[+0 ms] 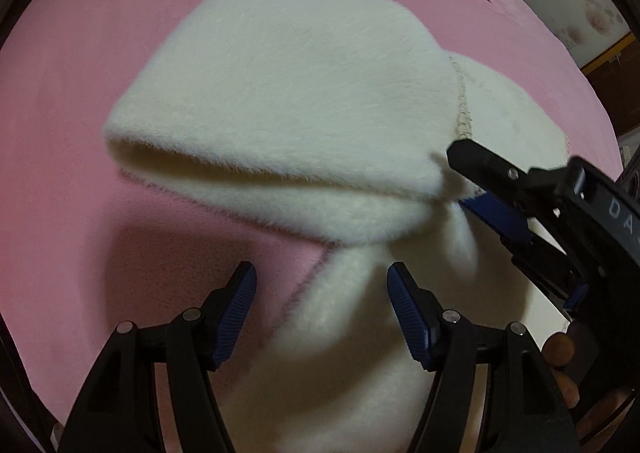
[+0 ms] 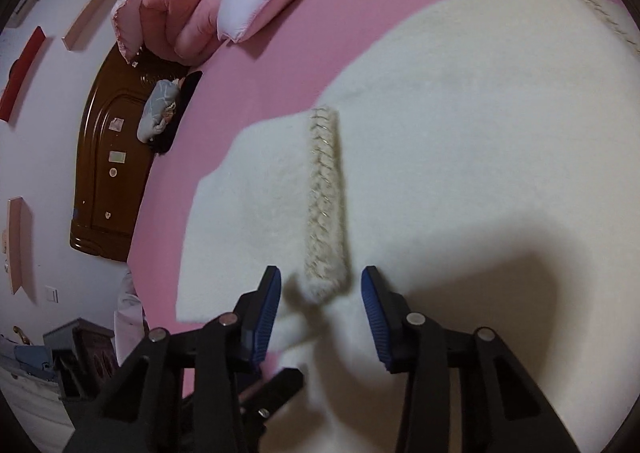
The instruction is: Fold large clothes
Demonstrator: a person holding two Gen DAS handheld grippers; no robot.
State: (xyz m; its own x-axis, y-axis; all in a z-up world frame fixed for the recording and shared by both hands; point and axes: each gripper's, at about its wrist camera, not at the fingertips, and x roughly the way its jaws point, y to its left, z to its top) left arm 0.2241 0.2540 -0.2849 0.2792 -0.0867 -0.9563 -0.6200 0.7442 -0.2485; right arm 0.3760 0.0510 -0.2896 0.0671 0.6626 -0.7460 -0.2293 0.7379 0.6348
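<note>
A cream fluffy sweater (image 1: 288, 101) lies on the pink bed, one part folded over into a thick roll. My left gripper (image 1: 322, 285) hangs open just above a strip of the sweater, which runs between and under its blue pads without touching them. At the right of the left wrist view my right gripper (image 1: 470, 181) reaches in at the fold's edge. In the right wrist view the right gripper (image 2: 322, 281) straddles the end of a braided trim band (image 2: 324, 197) on the sweater (image 2: 480, 133). Narrow gaps show beside both pads.
The pink bedsheet (image 1: 72, 113) spreads to the left and far side. Pink and white pillows (image 2: 208, 1) are piled at the bed's head. A dark wooden headboard (image 2: 108, 157) and a white wall border the bed on the left. A person's fingers (image 1: 560, 353) show low right.
</note>
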